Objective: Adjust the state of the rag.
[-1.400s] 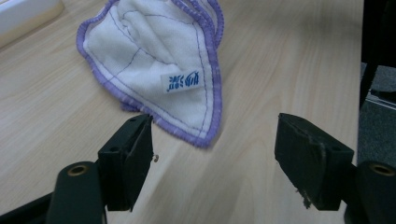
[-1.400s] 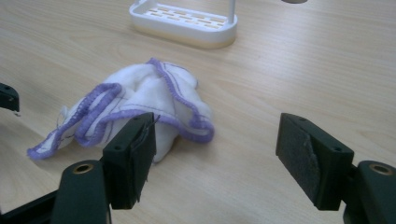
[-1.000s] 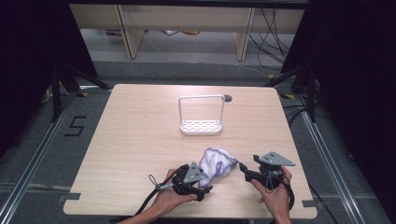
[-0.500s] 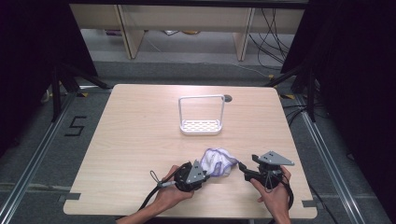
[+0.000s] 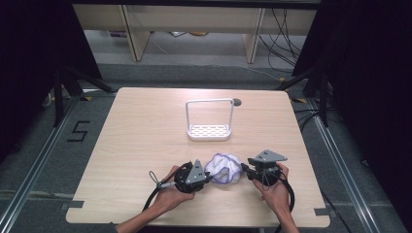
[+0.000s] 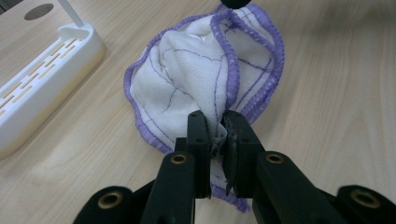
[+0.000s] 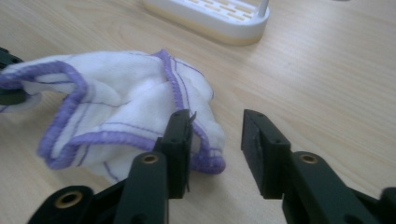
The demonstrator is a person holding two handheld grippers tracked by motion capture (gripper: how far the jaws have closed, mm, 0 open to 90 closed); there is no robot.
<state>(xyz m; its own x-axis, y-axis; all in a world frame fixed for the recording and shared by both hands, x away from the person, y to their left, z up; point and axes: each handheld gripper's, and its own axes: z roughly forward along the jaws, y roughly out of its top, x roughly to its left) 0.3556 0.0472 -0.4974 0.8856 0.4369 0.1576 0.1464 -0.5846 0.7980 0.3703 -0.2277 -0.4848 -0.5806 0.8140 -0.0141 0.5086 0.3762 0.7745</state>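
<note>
on the wooden table (image 5: 126, 145), left gripper (image 6: 217, 133) pinches the purple-edged cloth (image 6: 205, 79), right gripper (image 7: 215, 135) spread beside it.

one table (image 5: 136, 145), one white rack (image 5: 209, 131), one purple-edged cloth (image 5: 222, 170), two grippers, left (image 5: 206, 178) and right (image 5: 244, 168), each with two black jaws, two hands, left (image 5: 170, 196) and right (image 5: 274, 191), and two cables (image 5: 154, 196)
</note>
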